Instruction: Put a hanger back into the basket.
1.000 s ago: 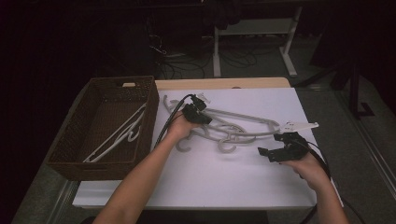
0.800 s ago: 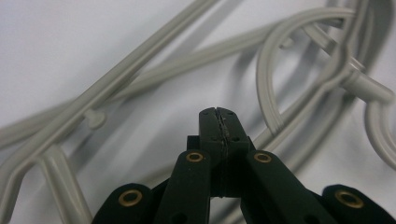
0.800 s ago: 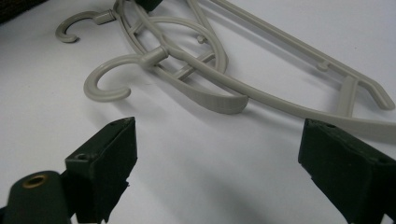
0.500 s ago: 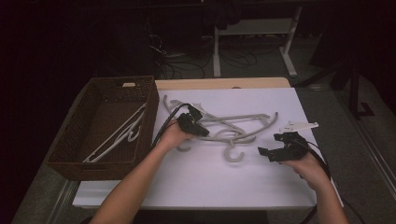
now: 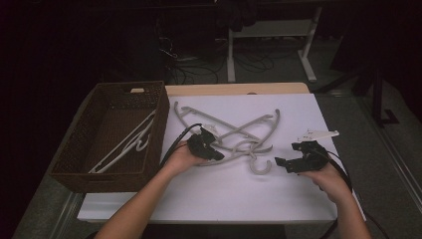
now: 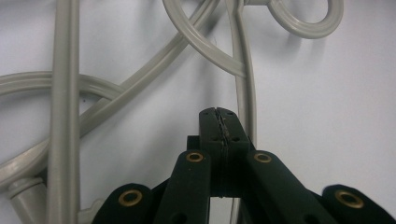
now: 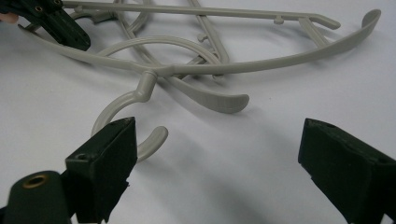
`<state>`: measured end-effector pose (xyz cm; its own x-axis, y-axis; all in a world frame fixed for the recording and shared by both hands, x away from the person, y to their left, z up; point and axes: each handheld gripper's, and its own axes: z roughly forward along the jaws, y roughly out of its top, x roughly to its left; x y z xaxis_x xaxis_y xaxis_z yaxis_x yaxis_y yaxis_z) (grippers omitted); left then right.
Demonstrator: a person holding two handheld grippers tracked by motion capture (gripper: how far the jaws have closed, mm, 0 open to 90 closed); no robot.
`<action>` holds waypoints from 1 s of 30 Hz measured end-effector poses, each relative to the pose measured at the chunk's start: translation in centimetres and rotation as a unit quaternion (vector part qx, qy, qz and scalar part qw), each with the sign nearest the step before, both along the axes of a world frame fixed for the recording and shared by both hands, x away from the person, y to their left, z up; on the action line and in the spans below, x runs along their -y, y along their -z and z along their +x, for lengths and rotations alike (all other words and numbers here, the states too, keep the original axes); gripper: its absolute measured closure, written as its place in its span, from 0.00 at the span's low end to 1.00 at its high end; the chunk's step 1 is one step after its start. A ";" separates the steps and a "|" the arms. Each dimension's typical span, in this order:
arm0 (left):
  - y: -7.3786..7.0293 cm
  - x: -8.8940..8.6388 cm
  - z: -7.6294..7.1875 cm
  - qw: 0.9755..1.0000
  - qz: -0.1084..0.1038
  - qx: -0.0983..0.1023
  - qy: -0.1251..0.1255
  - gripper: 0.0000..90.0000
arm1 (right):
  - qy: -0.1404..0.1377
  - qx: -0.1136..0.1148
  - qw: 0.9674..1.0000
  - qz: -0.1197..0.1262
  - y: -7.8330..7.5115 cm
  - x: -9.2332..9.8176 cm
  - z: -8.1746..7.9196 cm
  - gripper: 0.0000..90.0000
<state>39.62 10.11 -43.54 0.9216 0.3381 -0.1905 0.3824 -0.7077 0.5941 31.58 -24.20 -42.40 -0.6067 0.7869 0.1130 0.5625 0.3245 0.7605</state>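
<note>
Hangers [image 5: 234, 134], grey plastic, lie tangled mid-table on the white sheet [image 5: 209, 194] in the high view, overlapping so their arms cross and the hooks point toward the person. A woven basket [image 5: 79, 154] sits just beside the pile on the left with a couple of white hangers [image 5: 127, 147] already inside, so this reads as a sort-into-basket job, my judgement only. Left gripper [image 5: 211, 152] sits at the near-left edge of the tangle; right gripper [image 5: 283, 163] hangs back, near the foremost hook [image 5: 260, 167] but apart from it. A small white piece [image 5: 318, 134] lies just behind the right gripper; can't tell what it is. Open sheet is ample near the person and on the right; basket wall is the tight side. Left gripper view: jaws pressed together tip to tip, nothing between them, a hanger arm [image 6: 245, 88] running just beside the tips on the right. Likely resting or nudging, not gripping. Right gripper view: jaws spread wide, empty, the hook [image 7: 126, 116] right off the left jaw tip and a curved arm end [image 7: 219, 100] between and beyond. Clear sheet ahead of the right jaw, so room to slide in; crossing arms behind the hook may drag along if it's pulled.
</note>
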 end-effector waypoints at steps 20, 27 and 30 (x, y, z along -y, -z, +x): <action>-0.8 2.6 -1.1 0.999 0.020 0.027 0.012 0.61 | 0.004 -0.006 1.000 -0.006 0.4 0.1 -0.1 0.13; -0.2 3.3 -1.2 0.998 0.041 0.037 0.025 0.77 | 0.004 -0.010 1.000 -0.011 0.6 0.1 -0.1 0.13; 0.1 3.6 -1.3 0.998 0.050 0.038 0.031 0.83 | 0.002 -0.010 1.000 -0.013 0.8 0.0 -0.1 0.13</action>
